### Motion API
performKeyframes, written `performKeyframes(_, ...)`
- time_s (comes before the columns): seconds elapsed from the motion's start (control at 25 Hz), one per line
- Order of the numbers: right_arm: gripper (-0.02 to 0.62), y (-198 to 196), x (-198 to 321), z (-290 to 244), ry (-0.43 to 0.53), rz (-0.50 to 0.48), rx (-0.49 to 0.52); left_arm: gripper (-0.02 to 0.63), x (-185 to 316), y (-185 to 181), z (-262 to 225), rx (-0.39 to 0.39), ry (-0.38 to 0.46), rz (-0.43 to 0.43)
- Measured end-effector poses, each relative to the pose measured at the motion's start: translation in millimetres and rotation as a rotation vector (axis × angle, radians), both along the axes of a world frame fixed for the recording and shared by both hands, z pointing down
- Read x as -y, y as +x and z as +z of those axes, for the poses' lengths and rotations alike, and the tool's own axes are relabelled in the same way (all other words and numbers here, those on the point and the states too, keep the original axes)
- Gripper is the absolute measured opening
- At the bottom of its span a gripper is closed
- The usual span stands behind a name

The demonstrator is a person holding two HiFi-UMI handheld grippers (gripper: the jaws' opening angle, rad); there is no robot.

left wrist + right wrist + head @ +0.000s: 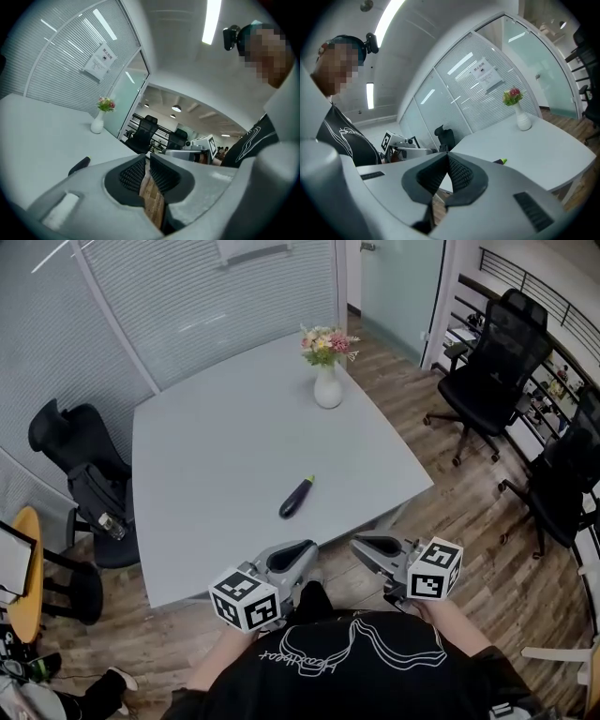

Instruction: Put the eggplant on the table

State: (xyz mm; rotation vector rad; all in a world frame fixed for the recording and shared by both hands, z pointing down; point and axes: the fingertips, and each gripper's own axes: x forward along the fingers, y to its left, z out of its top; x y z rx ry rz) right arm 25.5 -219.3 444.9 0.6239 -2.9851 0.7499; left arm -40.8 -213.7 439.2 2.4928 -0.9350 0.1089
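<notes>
A dark purple eggplant (296,496) with a green stem lies on the grey table (216,456) near its front edge; it also shows as a dark shape (78,165) in the left gripper view and as a stem tip (501,161) in the right gripper view. My left gripper (305,551) hovers off the table's front edge, close to my body, its jaws (145,157) together with nothing between them. My right gripper (362,546) is held beside it, the jaws (446,153) meeting at the tips and empty. The two grippers point toward each other, and neither touches the eggplant.
A white vase of flowers (327,381) stands at the table's far side. Black office chairs stand at the left (80,474) and at the right (492,371). A glass partition with blinds (187,296) runs behind the table. Wooden floor lies around it.
</notes>
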Motion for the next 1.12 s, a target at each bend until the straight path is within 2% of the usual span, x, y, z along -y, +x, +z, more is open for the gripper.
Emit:
performKeyframes(0.28, 0.008, -11.2, -15.4, -1.9, 0.037, -0.048, -0.019, 0.040, -14.2, 7.9, -2.5, 0.039, 0.056, 0.042)
performKeyframes(0.8, 0.009, -10.6, -18.1, -7.5, 0.029, -0.036, -0.017, 0.021, -12.9, -2.1, 4.3, 0.081, 0.023, -0.008)
performKeyframes(1.12, 0.008, -5.4, -24.5, -5.0, 0.021, -0.035, -0.008, 0.021, -18.7, -0.9, 6.8, 0.071, 0.014, -0.019)
